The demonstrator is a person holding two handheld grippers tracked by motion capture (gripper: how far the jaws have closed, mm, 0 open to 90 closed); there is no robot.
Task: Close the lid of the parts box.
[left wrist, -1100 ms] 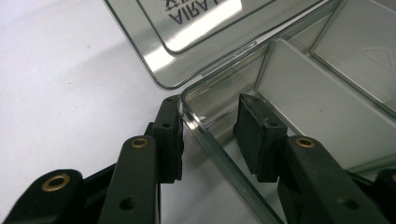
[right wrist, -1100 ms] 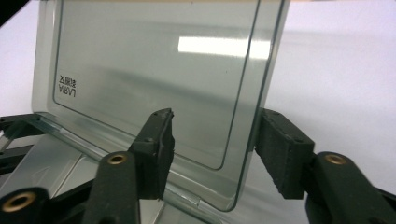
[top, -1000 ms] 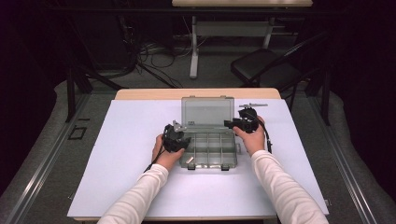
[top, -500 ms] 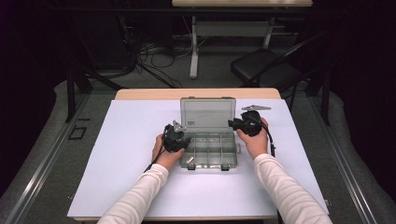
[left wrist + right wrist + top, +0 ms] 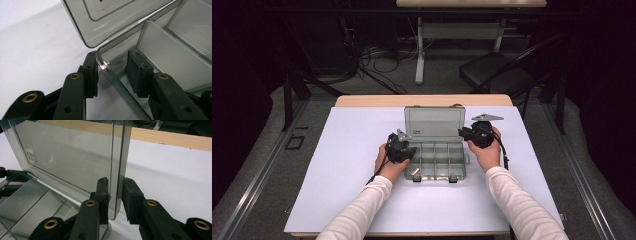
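Where the high view looked down, the compartment box lay mid-table, its lid upright at twelve o'clock, the right gripper at the lid's three-o'clock edge. In the left gripper view, the left gripper straddled the box's side wall, jaws apart, one pad touching. In the right gripper view, jaws that had just been closing bracketed the lid's edge; I couldn't tell if they pinched it.

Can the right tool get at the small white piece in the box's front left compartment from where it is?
Probably not right now: the right tool straddles the raised lid, and the left tool sits by that white piece.

A white table with a wooden far edge stands on a grey floor. Beyond it are a black chair, loose cables and a second table's leg.
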